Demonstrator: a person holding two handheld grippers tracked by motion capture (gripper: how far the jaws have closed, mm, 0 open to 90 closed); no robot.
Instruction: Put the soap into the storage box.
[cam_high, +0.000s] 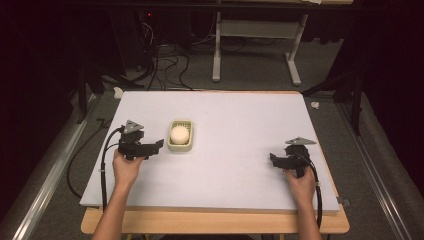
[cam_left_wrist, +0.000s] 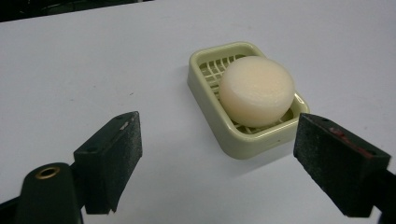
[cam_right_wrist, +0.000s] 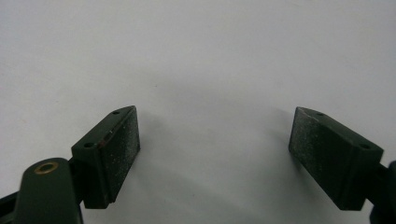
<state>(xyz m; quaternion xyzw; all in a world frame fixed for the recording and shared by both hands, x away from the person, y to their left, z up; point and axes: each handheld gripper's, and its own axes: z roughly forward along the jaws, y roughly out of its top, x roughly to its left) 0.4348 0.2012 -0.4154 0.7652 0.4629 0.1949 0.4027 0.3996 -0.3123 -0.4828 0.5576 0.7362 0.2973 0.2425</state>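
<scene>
The left hand (cam_high: 125, 167) came in from the near edge with its forearm angled slightly inward, holding the left gripper (cam_high: 159, 145) low over the table (cam_high: 240, 125), pointed to the right at the dish (cam_high: 181, 145). Its jaws stood wide apart and held nothing; in the left gripper view the dish's near corner sat just beyond the gap between them, closer to the right-hand jaw. The soap (cam_high: 180, 134), a pale round bar, lay flat in the green slatted dish (cam_left_wrist: 233, 140), which sat left of the table's middle. The right hand (cam_high: 301, 182) rested near the right edge, well apart from the dish, with the right gripper (cam_high: 272, 159) pointing left, its jaws spread wide over bare white surface. Nothing lay between the left gripper (cam_left_wrist: 217, 154) and the dish.
</scene>
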